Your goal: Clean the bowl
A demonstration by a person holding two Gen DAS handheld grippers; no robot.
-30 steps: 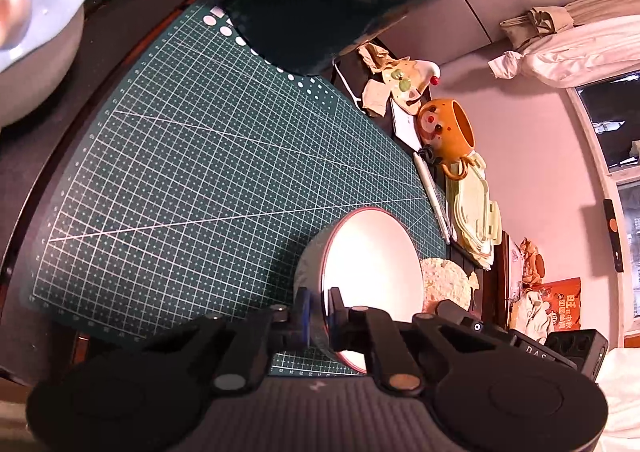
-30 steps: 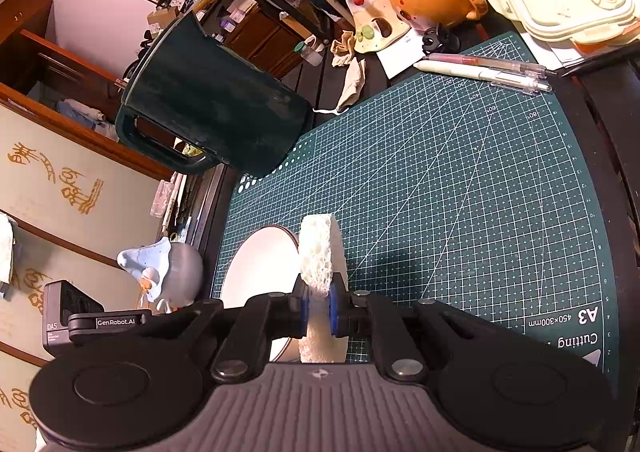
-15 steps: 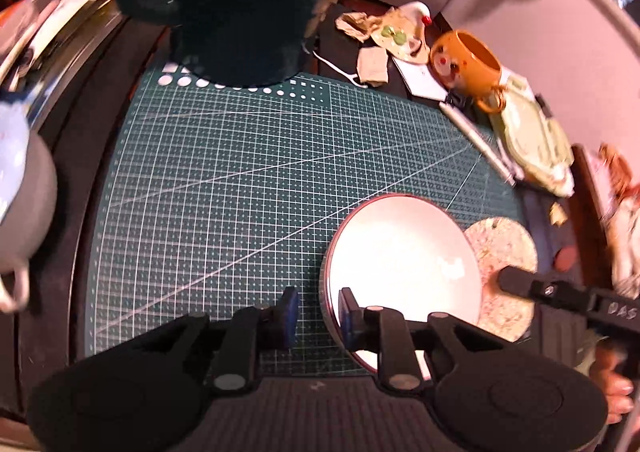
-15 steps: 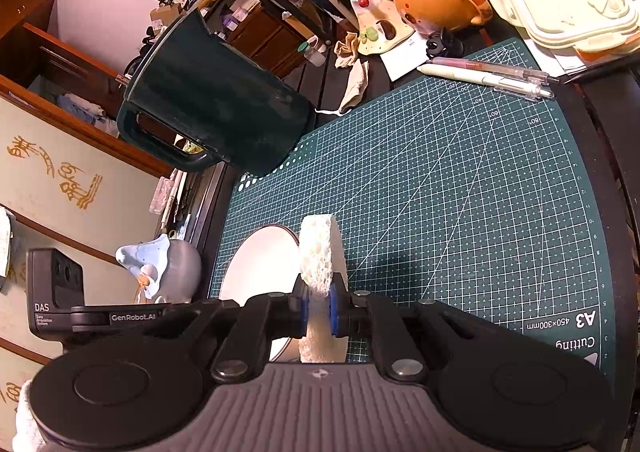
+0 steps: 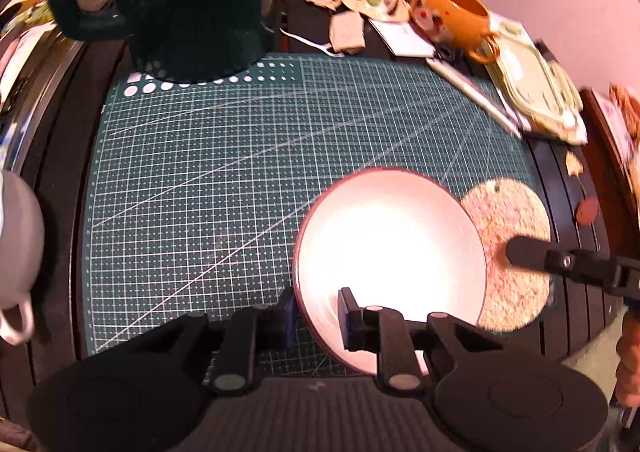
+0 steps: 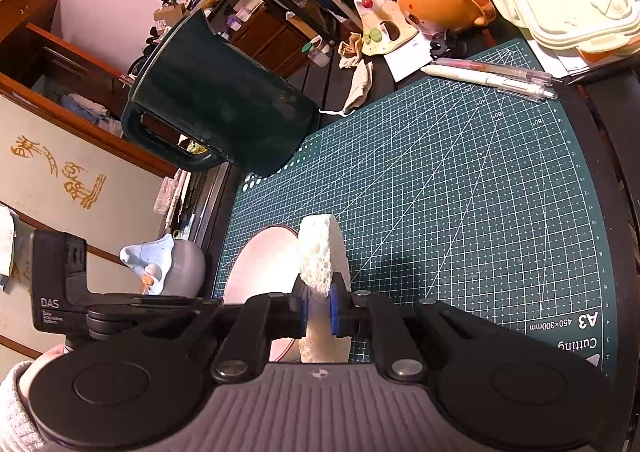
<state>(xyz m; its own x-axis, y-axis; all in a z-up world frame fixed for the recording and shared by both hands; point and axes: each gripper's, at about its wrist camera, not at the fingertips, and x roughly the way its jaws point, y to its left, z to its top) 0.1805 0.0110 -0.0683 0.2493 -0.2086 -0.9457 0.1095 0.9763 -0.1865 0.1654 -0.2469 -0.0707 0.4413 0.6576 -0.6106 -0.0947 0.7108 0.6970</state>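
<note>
A white bowl (image 5: 390, 252) with a reddish rim sits upright on a green cutting mat (image 5: 240, 171), mouth facing up, near the mat's close edge. Being round, it has no long axis. The left tool (image 5: 316, 312) straddles the bowl's near rim, one finger outside and one inside; its jaws have just been opening and stand slightly apart, with a gap showing beside the rim. Just right of the bowl lies a round cork mat (image 5: 512, 248). The right tool (image 6: 319, 312) is clamped tight on a white sponge (image 6: 320, 256), which stands on edge, long axis pointing away. A dark green jug (image 6: 216, 107) stands at the mat's far corner on the counter (image 5: 64, 139).
</note>
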